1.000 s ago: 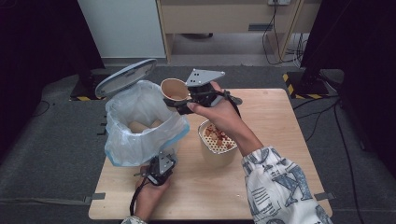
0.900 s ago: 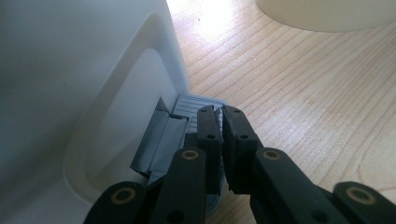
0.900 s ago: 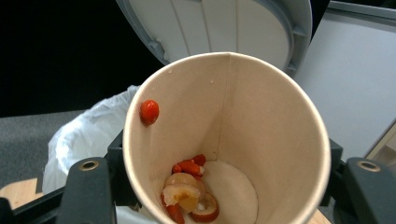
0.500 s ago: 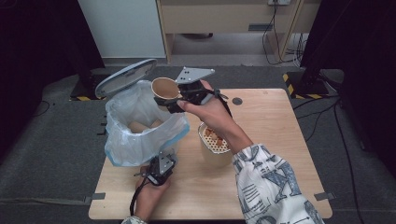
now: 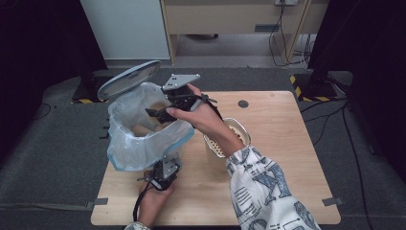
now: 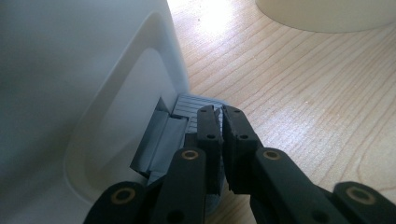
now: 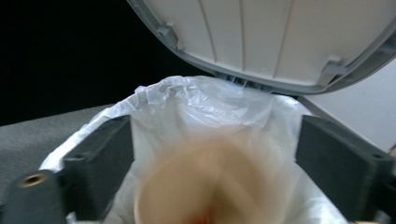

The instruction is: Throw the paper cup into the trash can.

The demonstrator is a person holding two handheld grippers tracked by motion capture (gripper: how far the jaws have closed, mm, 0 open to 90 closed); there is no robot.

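Note:
A white pedal bin (image 6: 70,93), lined with a pale plastic bag (image 5: 143,139), stands on the table's left part with its grey lid (image 5: 128,79) raised. My left gripper (image 6: 219,112) is shut and rests tip-down on the bin's grey pedal (image 6: 191,105); the high view shows it (image 5: 165,165) at the bin's foot. My right gripper (image 5: 155,114) hovers over the bag's mouth. Its jaws have just been opening and now stand wide. In the right gripper view a blurred brown paper cup (image 7: 201,186) sits low between the fingers (image 7: 98,158), clear of both pads, above the bag (image 7: 205,107).
A pale bowl (image 5: 237,132) with food in it stands on the wooden table (image 5: 287,158) just right of the bin, under my right forearm. Tan waste (image 5: 141,129) lies inside the bag. Cabinets and cables stand behind the table.
My right gripper carried the cup leftward from beside the bin to over the bag's mouth. The cup is no longer gripped in the high view. The left hand stayed on the pedal.

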